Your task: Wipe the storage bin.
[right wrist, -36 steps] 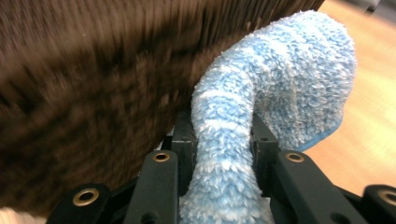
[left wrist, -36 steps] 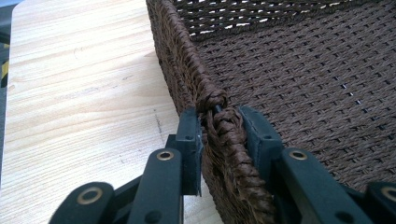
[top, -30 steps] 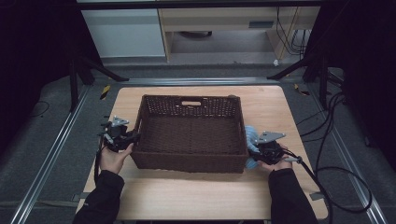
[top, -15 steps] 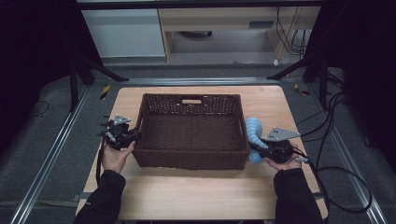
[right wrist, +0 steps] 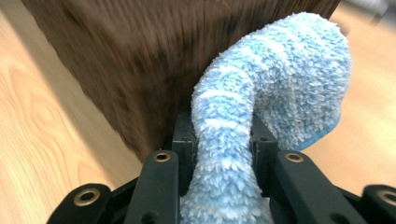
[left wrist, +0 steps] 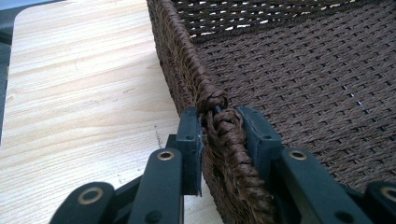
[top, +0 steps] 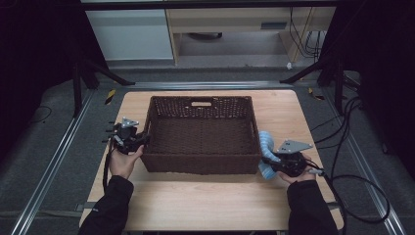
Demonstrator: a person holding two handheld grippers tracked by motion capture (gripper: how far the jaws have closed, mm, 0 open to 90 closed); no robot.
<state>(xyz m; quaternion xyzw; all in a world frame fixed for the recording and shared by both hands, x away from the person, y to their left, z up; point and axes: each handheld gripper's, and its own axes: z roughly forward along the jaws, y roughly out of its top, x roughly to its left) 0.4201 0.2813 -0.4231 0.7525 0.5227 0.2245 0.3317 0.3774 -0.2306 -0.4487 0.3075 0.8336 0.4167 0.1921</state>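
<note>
The brown woven basket [top: 203,134] stands in the middle of the wooden table [top: 205,205], w/ its cut-out handle on the far wall.

The left gripper [top: 131,141] is at the basket's left wall, near the front corner. In the left gripper view its two black jaws are clenched on the braided rim [left wrist: 223,135], one pad on the outside of the wall and one on the inside, both pressing the weave. The person's left hand [top: 122,161] holds this gripper from behind.

The right gripper [top: 274,161] is just beside the basket's right wall, at the front right corner. It is grasping a fluffy sock [right wrist: 261,107], light blue w/ white stripes. In the right gripper view the sock is pinched betw. the two pads; its free part rises above the jaws and bends over to the right. In the high view the sock [top: 265,147] stands up along the outside of the basket wall, very close to it; if it touches the wall I cannot tell. The basket in the right gripper view is blurred.
</note>
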